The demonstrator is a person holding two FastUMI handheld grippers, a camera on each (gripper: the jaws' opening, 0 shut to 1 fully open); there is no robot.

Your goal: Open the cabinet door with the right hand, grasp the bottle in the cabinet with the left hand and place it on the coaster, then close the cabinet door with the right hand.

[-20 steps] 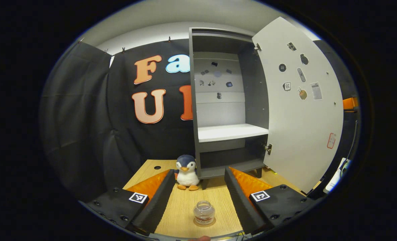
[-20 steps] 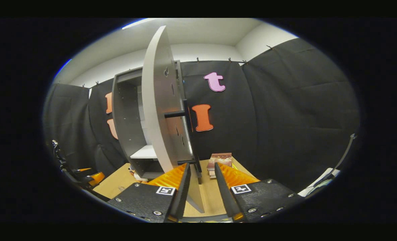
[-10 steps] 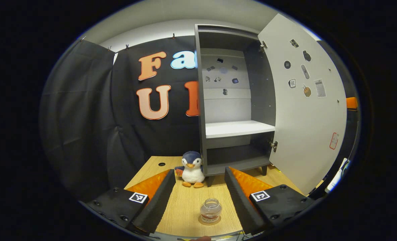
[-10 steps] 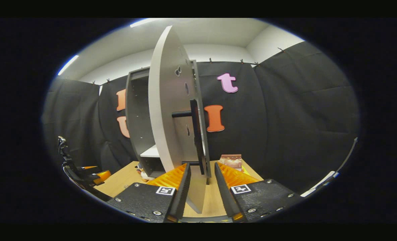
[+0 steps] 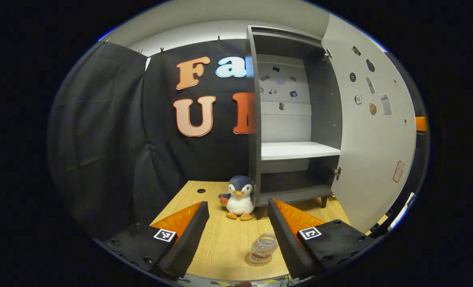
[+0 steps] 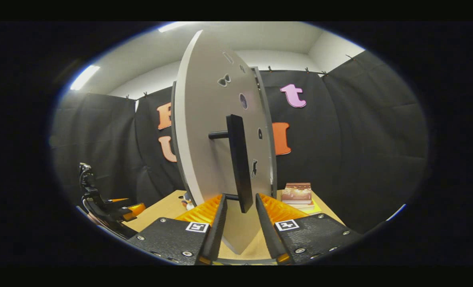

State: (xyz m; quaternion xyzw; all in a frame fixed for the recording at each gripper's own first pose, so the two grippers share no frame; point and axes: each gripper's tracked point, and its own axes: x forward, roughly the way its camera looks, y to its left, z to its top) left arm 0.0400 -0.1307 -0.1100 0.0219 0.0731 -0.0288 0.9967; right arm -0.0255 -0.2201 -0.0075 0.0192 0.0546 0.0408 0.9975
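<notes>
Closing the tall grey cabinet door [image 6: 220, 131] was the step in hand, I judged, and the risks lay there. Nearest, the right tool [image 6: 239, 223] had its fingers apart, the lower end of the long black bar handle [image 6: 239, 159] just beyond their tips; whether either finger touched it I could not tell. A loose hold could let the handle slip, or the door could swing shut hard and jolt the grey cabinet [image 5: 288, 119].

The left tool [image 5: 238, 235] was also apart and empty. The small clear glass bottle [image 5: 263, 248] stood between its fingers, close by the right one, on a round tan coaster [image 5: 256, 262] on the wooden worktop [image 5: 224, 239]; a careless sideways move could tip it. Its long axis leaned, mouth up and tilted right, possibly lens distortion. Farther off sat a plush penguin [image 5: 239, 197].
</notes>
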